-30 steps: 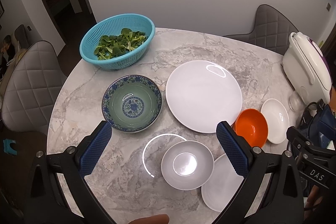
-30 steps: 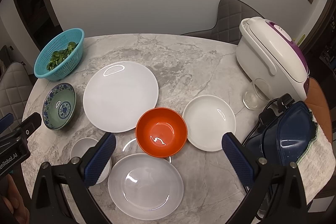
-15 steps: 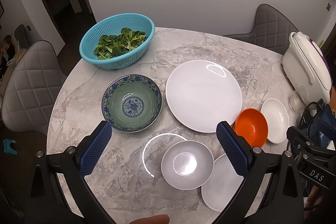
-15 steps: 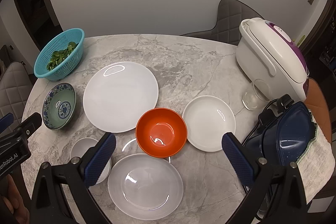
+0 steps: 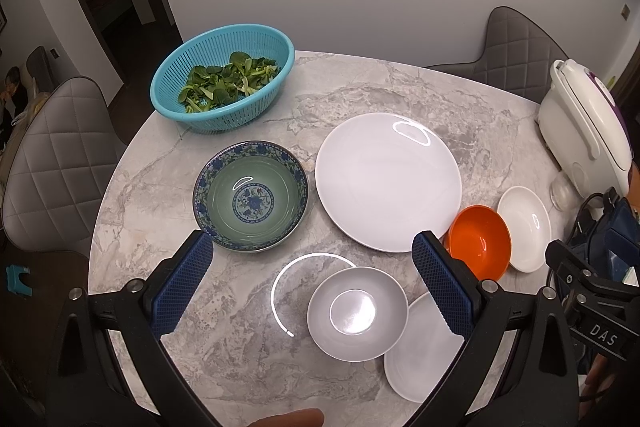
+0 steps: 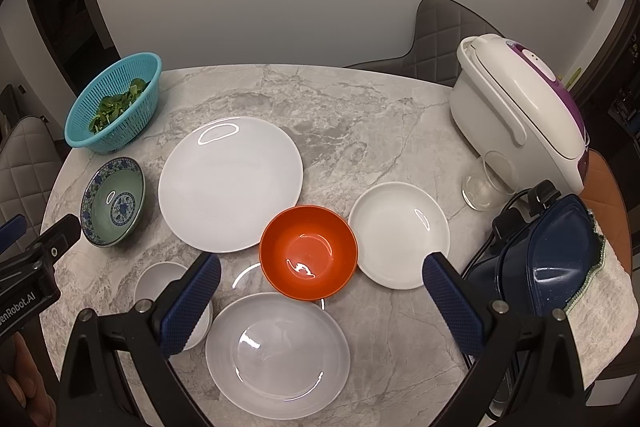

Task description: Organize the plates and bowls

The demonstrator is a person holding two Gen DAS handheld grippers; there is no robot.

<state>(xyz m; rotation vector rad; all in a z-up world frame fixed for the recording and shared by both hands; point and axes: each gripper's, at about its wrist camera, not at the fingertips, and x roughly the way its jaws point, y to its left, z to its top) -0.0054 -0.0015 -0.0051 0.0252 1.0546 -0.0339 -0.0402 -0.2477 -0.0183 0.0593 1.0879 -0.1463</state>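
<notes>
Dishes unsorted on the table (image 6: 360,115).
We find left claw (image 5: 312,283) and right claw (image 6: 320,291) both spread apart, empty.

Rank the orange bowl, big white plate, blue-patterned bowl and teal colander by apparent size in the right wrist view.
1. big white plate
2. orange bowl, though nearness to the camera may inflate it
3. teal colander
4. blue-patterned bowl

The last two look close; their order is unsure.

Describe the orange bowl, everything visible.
The orange bowl is small, round, glossy inside, plastic-looking, empty and upright on the marble table. It sits between the large white plate and the small white dish, behind the shallow white plate, overlapping their rims in view; contact unclear. Neither gripper holds it.
</notes>
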